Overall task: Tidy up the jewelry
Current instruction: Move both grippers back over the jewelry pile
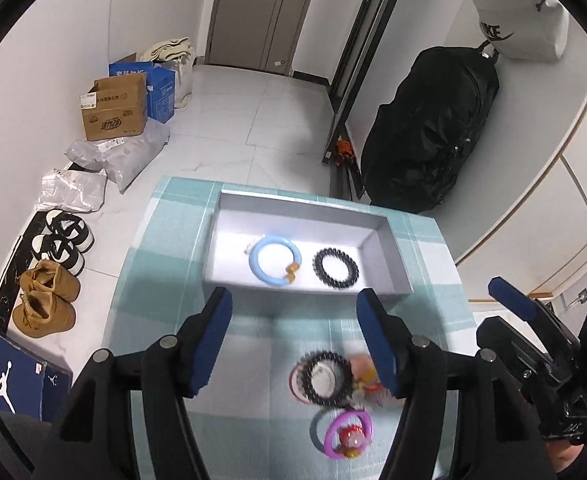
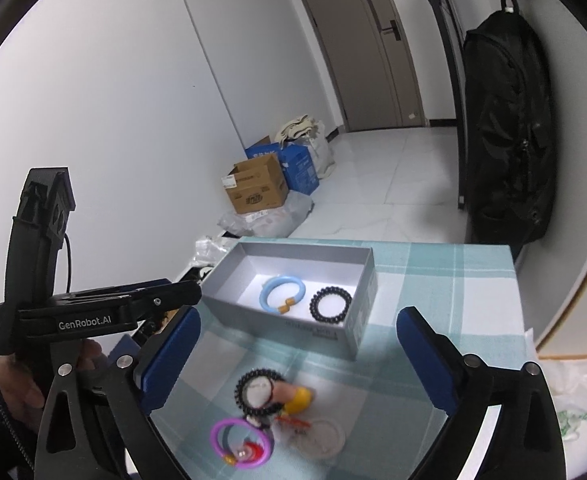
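A grey open box [image 1: 293,200] [image 2: 285,250] stands on the teal checked tablecloth [image 1: 165,280]. Inside it lie a light blue bracelet [image 1: 275,260] [image 2: 282,294] and a black coil bracelet [image 1: 335,269] [image 2: 330,305]. Nearer to me is a loose pile of jewelry: a black coil ring [image 1: 325,378] [image 2: 257,392], a purple ring [image 1: 347,434] [image 2: 239,448], a clear ring [image 2: 321,438] and a yellow piece [image 2: 301,398]. My left gripper [image 1: 293,300] hangs open above the cloth between box and pile, holding nothing. My right gripper [image 2: 299,316] stands wide open over the same stretch, also with nothing in it.
The table ends just beyond the box. On the floor to the left are shoes [image 1: 47,308], plastic bags and cardboard boxes [image 1: 113,108] [image 2: 259,188]. A black bag [image 1: 433,128] hangs by the wall on the right. A door [image 2: 357,40] is at the back.
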